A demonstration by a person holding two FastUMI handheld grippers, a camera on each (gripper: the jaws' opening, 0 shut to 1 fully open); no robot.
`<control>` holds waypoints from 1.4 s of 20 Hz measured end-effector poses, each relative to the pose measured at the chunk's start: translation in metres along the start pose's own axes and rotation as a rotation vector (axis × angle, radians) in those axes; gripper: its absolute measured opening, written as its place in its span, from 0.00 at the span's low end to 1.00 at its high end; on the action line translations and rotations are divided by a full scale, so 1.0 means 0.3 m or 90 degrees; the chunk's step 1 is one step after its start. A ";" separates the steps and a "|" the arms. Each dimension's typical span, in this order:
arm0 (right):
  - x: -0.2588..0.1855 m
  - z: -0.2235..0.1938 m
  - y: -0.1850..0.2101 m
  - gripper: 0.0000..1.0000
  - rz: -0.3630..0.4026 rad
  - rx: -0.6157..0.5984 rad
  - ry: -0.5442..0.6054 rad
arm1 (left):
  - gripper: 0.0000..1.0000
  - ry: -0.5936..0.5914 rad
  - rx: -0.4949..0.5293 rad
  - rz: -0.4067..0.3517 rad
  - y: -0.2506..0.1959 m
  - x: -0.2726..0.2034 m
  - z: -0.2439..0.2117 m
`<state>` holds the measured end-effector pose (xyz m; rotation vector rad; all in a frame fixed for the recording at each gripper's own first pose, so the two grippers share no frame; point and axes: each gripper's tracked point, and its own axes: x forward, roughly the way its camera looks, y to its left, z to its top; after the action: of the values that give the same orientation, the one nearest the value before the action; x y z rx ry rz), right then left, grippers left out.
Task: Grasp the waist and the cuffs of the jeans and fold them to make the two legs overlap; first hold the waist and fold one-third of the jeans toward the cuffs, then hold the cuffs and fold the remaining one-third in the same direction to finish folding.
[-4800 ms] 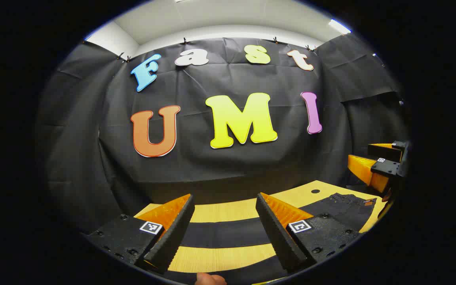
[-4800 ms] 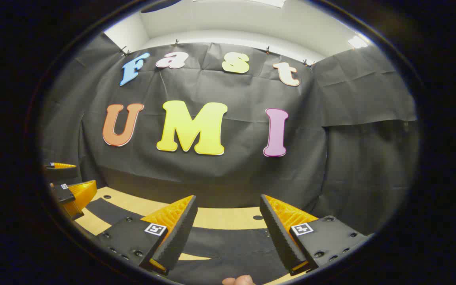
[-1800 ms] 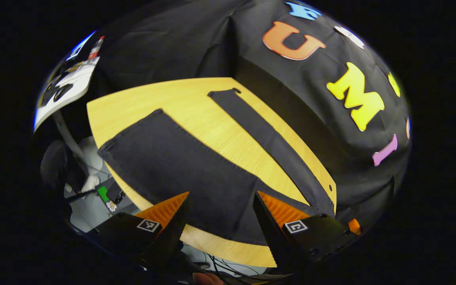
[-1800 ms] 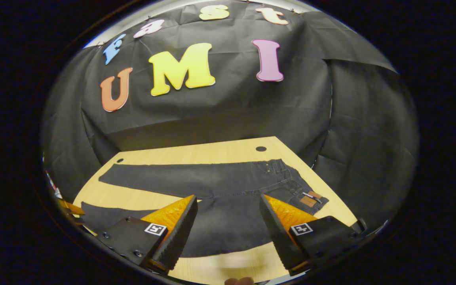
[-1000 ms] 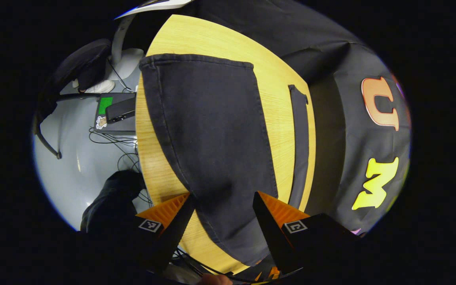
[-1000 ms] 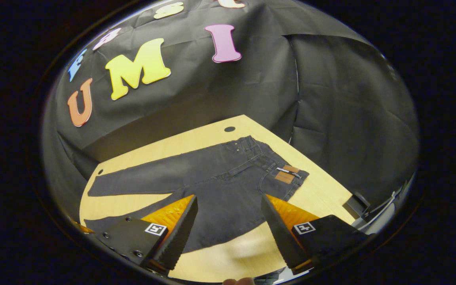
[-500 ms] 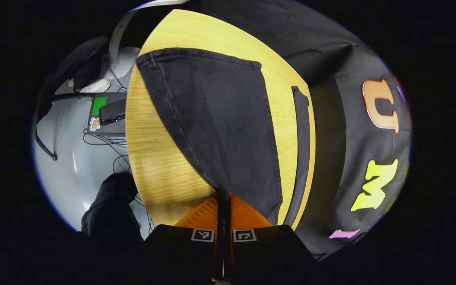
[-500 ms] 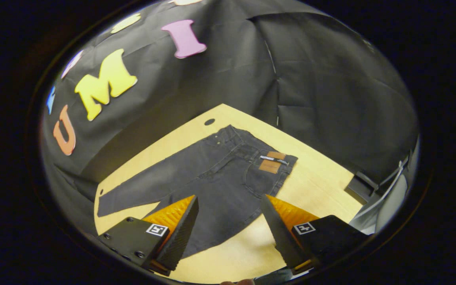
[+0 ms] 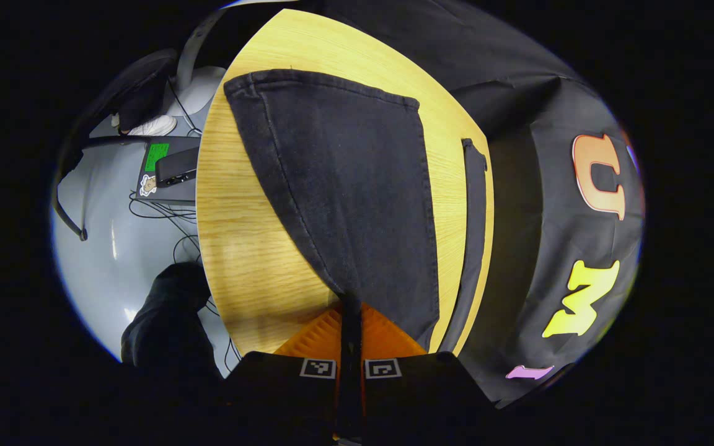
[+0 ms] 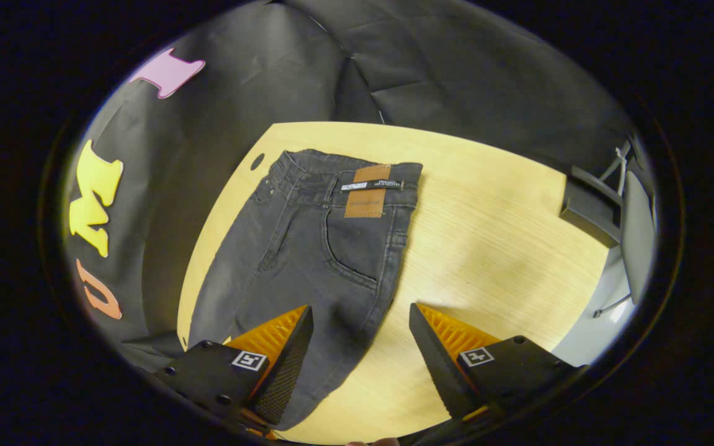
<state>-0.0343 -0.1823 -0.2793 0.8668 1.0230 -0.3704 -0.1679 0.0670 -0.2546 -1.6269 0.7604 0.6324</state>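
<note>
Black jeans (image 9: 344,186) lie flat on the wooden table (image 9: 239,248), legs apart. In the left gripper view the near leg runs up to its cuff (image 9: 320,87), and the far leg (image 9: 475,217) is a thin strip along the table's back edge. My left gripper (image 9: 351,303) is shut on the near leg's outer edge. In the right gripper view the waist with its brown patch (image 10: 366,198) lies ahead. My right gripper (image 10: 360,316) hovers open over the jeans' (image 10: 307,248) hip edge, left finger above the cloth, right finger above bare table (image 10: 487,235).
Beyond the table's near edge lie a grey floor with cables and a dark box (image 9: 168,167); a dark shape (image 9: 165,310) sits below it. A round hole (image 10: 257,161) marks the table's back corner. A grey stand (image 10: 586,210) is past the table's end.
My left gripper came down over the near leg and shut on its edge about half a second ago. The right gripper stayed open, turning and moving in toward the waist end.
</note>
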 end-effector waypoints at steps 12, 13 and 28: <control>0.094 0.029 0.017 0.12 0.007 -0.003 -0.005 | 0.03 0.002 0.005 0.009 -0.009 0.009 0.004; 0.096 0.027 0.017 0.15 0.003 -0.010 -0.011 | 0.03 0.003 0.006 0.008 -0.009 0.009 0.005; -0.143 0.202 0.523 0.02 0.201 -0.048 -0.079 | 0.03 -0.025 0.329 -0.084 -0.549 -0.013 0.136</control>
<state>0.0801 -0.1364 -0.1572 0.9092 0.7658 -0.1162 -0.0441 0.1266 -0.1550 -1.1739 0.7104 0.3348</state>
